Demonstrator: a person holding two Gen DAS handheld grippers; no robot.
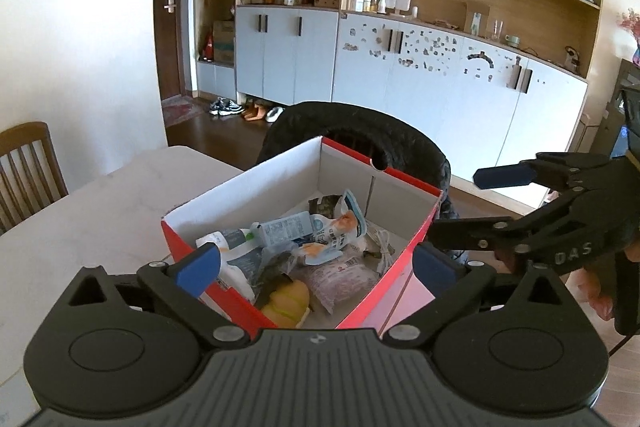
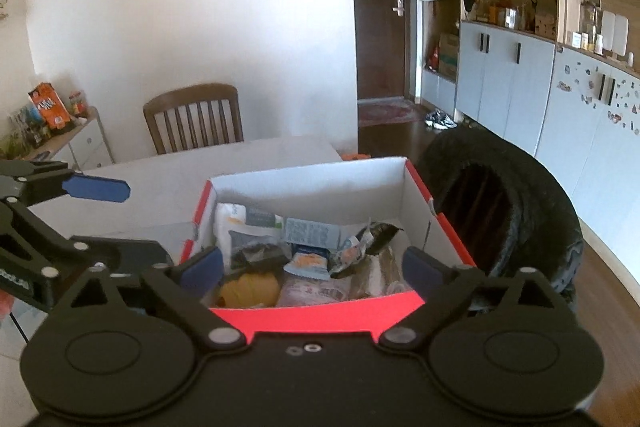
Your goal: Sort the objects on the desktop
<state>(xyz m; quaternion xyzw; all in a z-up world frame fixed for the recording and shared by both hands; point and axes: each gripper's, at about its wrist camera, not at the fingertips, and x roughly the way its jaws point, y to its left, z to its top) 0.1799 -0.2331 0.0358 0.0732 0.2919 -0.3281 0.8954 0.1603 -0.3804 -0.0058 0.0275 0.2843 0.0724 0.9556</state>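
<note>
Nearest each lens: black two-finger tool with blue pads, one per hand. Left tool (image 1: 316,263), fingers spread wide and released, nothing between them; its pads straddle the near corner of the red cardboard box with white interior (image 1: 280,183). Right tool (image 2: 312,267), likewise spread and released, empty; its pads frame the box's (image 2: 320,311) near red wall. In the left wrist view the right tool (image 1: 456,199) appears just off the box's right side, fingers apart; in the right wrist view the left tool (image 2: 120,215) appears beside the box's left side, over the worktop. Box position: on the pale marbled worktop (image 1: 80,219), at its edge beside a black padded chair back (image 1: 360,123). Box contents, piled loosely: round yellow bun-like item in clear wrap (image 1: 286,301) at the near end; pink-speckled plastic packet (image 1: 340,277) beside it; white and grey pouch (image 1: 230,247) against the left wall; light blue printed packet (image 1: 284,229) across the middle; white sachet with orange print (image 1: 340,227) next to it; dark crumpled wrapper (image 1: 324,205) toward the far end; coiled white cable (image 1: 382,243) along the right wall. Surroundings: brown wooden slat-back chair (image 2: 194,119) at the far worktop edge; white and wood wall cabinets with open shelves (image 1: 440,39); dark brown door (image 2: 380,7).
</note>
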